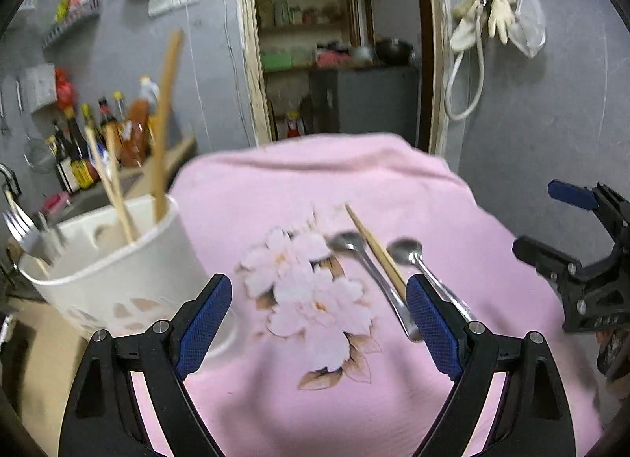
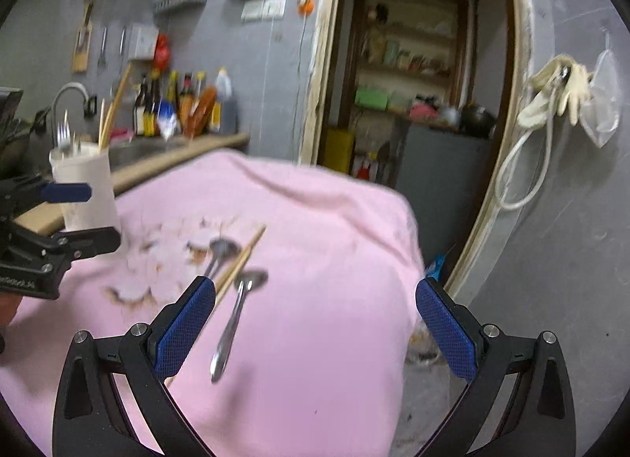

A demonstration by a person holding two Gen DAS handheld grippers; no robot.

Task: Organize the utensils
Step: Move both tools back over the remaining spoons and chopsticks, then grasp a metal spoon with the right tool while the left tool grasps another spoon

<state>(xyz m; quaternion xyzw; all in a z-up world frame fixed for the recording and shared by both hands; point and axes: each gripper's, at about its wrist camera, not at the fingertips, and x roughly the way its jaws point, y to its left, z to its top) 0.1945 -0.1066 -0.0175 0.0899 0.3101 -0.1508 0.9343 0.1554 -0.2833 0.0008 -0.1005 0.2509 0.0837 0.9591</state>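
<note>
Both grippers' fingers spread empty over the pink floral cloth [image 1: 393, 189]; right gripper [image 2: 315, 327] should straddle the nearer steel spoon [image 2: 232, 323] squarely, left gripper [image 1: 319, 323] clear.

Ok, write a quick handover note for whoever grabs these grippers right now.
Left gripper: open, empty, above the pink cloth.
Right gripper: open, empty, over the nearer spoon.
Done: the white holder at the cloth's left edge already has forks and chopsticks.
Left: two spoons and a chopstick lie loose on the cloth; the other spoon lies beside the chopstick. Move all three into the holder.
</note>
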